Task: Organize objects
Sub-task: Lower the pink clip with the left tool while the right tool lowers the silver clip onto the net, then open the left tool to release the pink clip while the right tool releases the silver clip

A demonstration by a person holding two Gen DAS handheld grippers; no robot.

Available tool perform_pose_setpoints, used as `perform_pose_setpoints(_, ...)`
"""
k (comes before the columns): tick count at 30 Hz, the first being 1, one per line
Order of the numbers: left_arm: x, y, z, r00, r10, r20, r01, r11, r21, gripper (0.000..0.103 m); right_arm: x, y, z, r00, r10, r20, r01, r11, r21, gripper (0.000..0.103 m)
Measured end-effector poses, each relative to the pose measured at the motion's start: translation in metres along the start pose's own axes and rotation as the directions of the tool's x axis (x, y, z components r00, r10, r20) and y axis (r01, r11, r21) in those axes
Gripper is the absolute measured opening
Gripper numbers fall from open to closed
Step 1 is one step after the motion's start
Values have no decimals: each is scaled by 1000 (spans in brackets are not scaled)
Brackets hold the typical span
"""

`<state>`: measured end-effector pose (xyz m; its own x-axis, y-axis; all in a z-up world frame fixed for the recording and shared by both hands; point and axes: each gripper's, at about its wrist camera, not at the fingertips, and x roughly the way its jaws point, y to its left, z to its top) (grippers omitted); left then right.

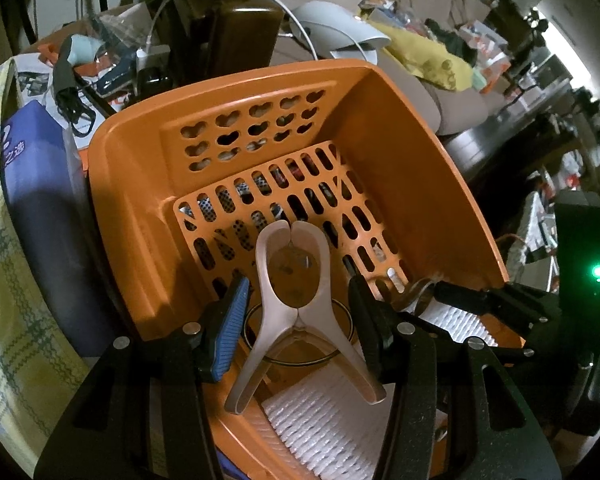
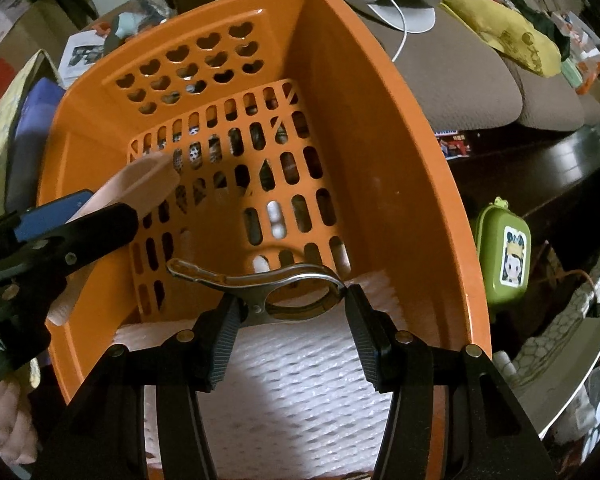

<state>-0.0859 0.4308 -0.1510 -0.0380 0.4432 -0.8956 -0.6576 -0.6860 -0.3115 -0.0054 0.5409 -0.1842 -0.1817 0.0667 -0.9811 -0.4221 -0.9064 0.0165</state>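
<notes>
You have the pink plastic clip (image 1: 296, 312) clamped in your left gripper (image 1: 296, 320) and the metal clip (image 2: 268, 284) in your right gripper (image 2: 290, 320), both over the orange basket (image 2: 400, 160), neither yet dropped in.

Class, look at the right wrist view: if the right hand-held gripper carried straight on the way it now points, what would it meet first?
The right hand-held gripper, carrying a metal clip, points down into the orange basket. It would probably meet the white foam netting on the basket's floor first, though depth is hard to judge.
</notes>
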Motion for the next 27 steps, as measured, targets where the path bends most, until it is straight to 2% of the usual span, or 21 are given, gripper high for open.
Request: perform_pose_setpoints(27,4,1,-2,1000,-4,-21,4,1000,1,48,5,4,-2,1000,2,-26,-2,999,-32,55)
